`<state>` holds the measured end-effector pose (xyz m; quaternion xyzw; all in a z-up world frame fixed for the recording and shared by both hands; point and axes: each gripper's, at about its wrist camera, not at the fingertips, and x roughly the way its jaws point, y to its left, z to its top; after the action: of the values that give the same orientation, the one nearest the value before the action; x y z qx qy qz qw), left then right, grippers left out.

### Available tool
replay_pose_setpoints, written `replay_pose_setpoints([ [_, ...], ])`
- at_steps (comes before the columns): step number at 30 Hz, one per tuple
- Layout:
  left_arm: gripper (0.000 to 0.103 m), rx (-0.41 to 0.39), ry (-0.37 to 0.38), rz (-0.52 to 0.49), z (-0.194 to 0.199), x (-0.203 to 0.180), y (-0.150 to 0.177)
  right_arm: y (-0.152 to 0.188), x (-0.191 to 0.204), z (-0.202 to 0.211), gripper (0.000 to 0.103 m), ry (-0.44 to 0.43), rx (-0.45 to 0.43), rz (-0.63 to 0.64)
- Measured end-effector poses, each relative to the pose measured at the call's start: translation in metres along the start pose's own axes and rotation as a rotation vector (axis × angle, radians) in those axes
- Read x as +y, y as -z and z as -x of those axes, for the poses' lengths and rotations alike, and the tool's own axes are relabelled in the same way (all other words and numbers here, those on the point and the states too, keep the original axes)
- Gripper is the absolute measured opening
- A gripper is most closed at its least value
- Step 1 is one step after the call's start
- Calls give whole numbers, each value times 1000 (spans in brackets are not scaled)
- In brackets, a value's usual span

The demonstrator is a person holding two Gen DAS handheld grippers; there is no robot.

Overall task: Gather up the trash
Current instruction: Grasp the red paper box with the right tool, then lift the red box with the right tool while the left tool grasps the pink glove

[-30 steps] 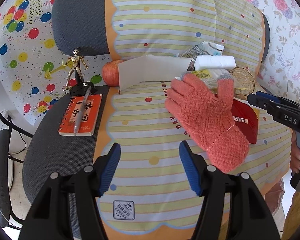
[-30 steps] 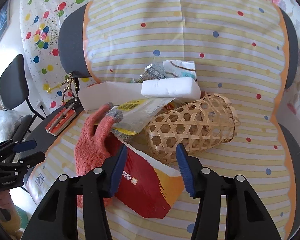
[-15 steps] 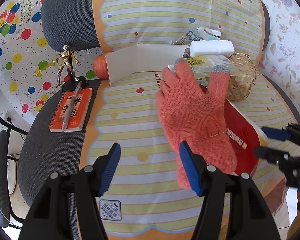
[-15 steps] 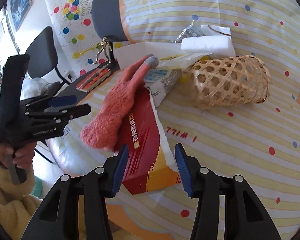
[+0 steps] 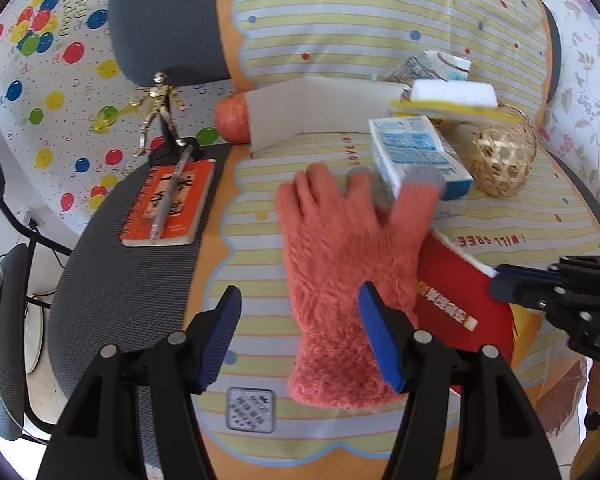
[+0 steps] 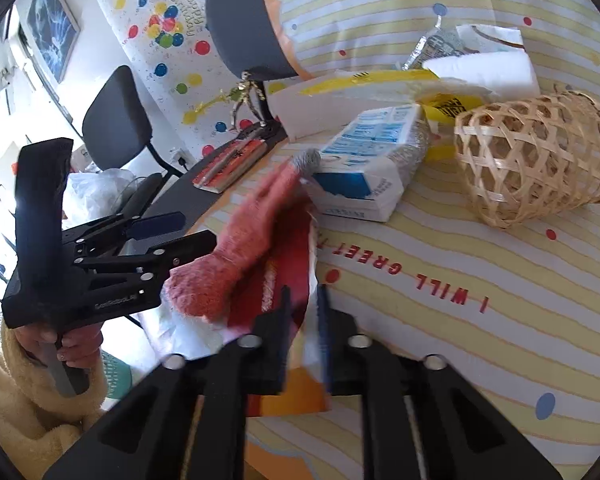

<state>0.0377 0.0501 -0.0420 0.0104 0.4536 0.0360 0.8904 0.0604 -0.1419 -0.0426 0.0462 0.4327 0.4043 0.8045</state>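
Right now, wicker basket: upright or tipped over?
Tipped over. The wicker basket lies on its side on the striped cloth, its rounded bottom toward the blue-and-white carton, with no claw touching it.

Right tool (image 6: 305,320) clamped, left tool (image 5: 300,334) agape.

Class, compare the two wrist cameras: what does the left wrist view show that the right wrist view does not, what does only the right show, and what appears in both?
Only the left wrist view shows the orange fruit behind the white card, and the label patch on the striped cloth.

Only the right wrist view shows the person's hand gripping the left gripper, a second chair and a framed picture.

Both show the pink glove, the red packet pinched by the right gripper, the blue-and-white carton, the woven basket, the notebook and the gold figurine.
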Motion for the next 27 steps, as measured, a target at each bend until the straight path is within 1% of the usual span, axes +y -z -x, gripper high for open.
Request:
replay_pose_setpoints([
  [1, 59, -7, -9, 14, 3, 5, -1, -2, 5, 5, 3, 7, -23, 14],
  [4, 59, -34, -36, 51, 11, 18, -6, -11, 27, 28, 1, 66, -115, 65],
  [6, 59, -53, -47, 69, 18, 24, -7, -17, 44, 45, 1, 157, -185, 124],
  [7, 59, -59, -47, 73, 21, 26, -8, -19, 56, 55, 1, 222, -227, 164],
  [9, 59, -66, -36, 76, 26, 27, -7, -20, 67, 71, 1, 320, -293, 202],
  [12, 59, -55, 0, 66, 26, 22, -3, -19, 72, 89, 1, 435, -380, 185],
  [14, 59, -29, 44, 54, 21, 14, -1, -14, 70, 99, 1, 506, -428, 167],
  [16, 59, -6, 71, 31, 13, 3, -2, -9, 62, 107, 1, 520, -441, 140],
  [19, 59, 31, 83, 6, -2, -10, -1, -1, 54, 112, 1, 550, -444, 119],
  [23, 59, 82, 115, 12, -19, -19, 3, 7, 45, 117, 1, 552, -440, 79],
  [25, 59, 87, 125, 26, -28, -18, 1, 10, 41, 118, 1, 552, -443, 65],
  [27, 59, 77, 112, 35, -34, -18, -4, 11, 39, 118, 1, 546, -446, 54],
])
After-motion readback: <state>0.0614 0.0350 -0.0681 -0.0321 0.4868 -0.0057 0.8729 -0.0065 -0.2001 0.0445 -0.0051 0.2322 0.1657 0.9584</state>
